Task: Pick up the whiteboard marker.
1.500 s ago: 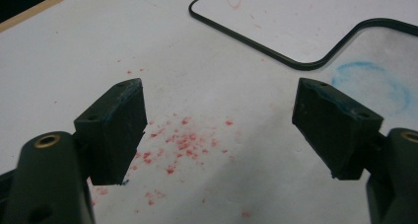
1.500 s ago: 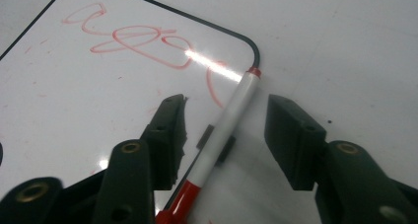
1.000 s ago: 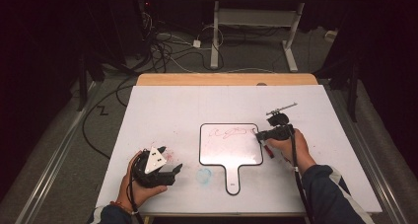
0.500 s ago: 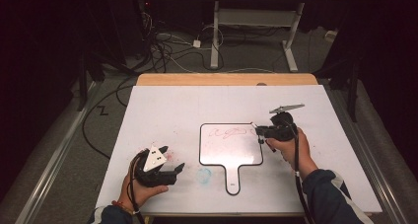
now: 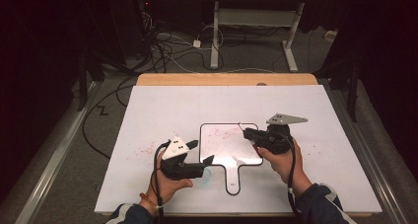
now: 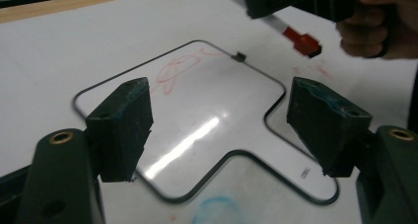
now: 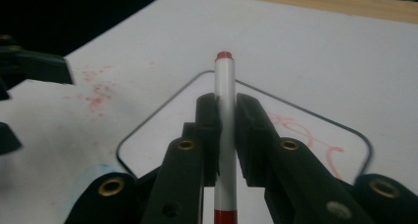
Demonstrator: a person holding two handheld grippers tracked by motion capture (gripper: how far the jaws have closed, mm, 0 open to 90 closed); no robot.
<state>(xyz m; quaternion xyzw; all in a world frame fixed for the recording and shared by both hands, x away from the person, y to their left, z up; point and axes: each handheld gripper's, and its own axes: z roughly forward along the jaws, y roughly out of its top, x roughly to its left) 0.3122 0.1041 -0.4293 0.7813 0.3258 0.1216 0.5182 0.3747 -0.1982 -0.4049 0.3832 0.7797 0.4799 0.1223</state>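
Our right gripper (image 7: 226,130) clenches the marker (image 7: 224,135); our left gripper (image 6: 219,130), closing slightly, holds nothing. At twelve o'clock, cables (image 5: 167,41) cross the dark floor (image 5: 64,135) beyond the white table (image 5: 162,105).

Wooden table (image 5: 162,79), white sheet (image 5: 162,110), small handled whiteboard (image 5: 231,150) on it

Looks like a lab or test room — dark surround, tangled cables (image 5: 167,46) on grey carpet, bare metal desk frame (image 5: 256,21) behind, white-covered worktable (image 5: 162,105) with wooden edge, aluminium rail (image 5: 49,160) alongside.

White marker (image 7: 225,130) red-ended; whiteboard (image 5: 224,147) red scribble
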